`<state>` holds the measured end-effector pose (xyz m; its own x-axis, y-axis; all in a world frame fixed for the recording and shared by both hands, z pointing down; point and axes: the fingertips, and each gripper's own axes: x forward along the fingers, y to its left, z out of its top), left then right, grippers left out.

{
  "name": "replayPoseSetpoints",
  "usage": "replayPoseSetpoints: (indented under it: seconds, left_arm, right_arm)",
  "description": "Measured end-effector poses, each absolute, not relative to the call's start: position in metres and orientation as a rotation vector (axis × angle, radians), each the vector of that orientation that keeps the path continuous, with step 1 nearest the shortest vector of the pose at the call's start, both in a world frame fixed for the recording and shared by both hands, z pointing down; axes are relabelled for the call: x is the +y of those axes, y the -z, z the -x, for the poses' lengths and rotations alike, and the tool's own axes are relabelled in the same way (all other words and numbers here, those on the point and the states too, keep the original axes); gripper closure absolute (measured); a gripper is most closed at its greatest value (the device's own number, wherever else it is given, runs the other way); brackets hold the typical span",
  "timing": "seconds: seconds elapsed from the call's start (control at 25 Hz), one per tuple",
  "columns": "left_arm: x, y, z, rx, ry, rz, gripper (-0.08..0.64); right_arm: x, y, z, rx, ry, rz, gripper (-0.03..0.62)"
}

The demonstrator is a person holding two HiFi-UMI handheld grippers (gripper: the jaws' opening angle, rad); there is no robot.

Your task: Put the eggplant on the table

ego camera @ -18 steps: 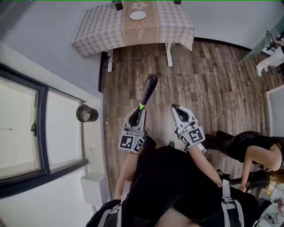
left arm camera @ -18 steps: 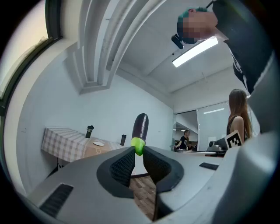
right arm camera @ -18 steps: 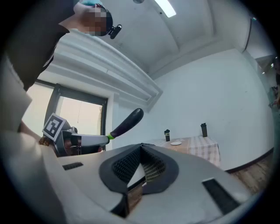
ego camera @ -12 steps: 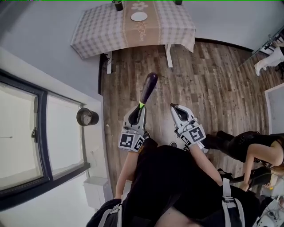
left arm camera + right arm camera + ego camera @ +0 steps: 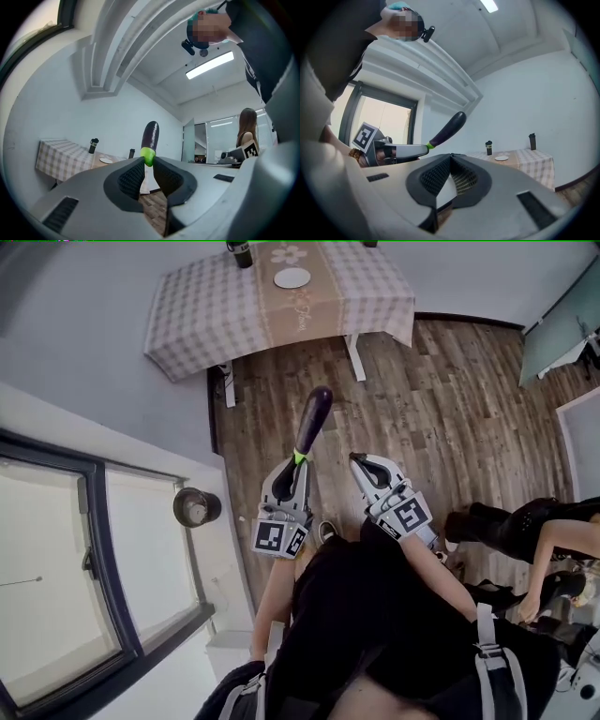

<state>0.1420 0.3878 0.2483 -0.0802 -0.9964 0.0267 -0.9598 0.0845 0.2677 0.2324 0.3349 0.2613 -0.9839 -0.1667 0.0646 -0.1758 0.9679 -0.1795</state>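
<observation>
Well short of the surface, left tool clamps the eggplant, right tool closed, empty; carrying and placing remain.

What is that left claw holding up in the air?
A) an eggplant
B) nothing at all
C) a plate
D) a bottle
A: the left claw is pinched on the green stem end of the eggplant, whose purple body sticks out past the tips.
</observation>
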Motion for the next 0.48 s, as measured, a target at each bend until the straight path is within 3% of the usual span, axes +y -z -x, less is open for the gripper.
replayPoseSetpoints:
  seconds: [0.48]
  left_arm:
    - [0.349, -0.276, -0.086, -2.153, 0.247, -1.941, 0.499]
  right_arm:
    - [0.284, -0.289, -0.164, -3.068, -0.338, -0.238, 0.586]
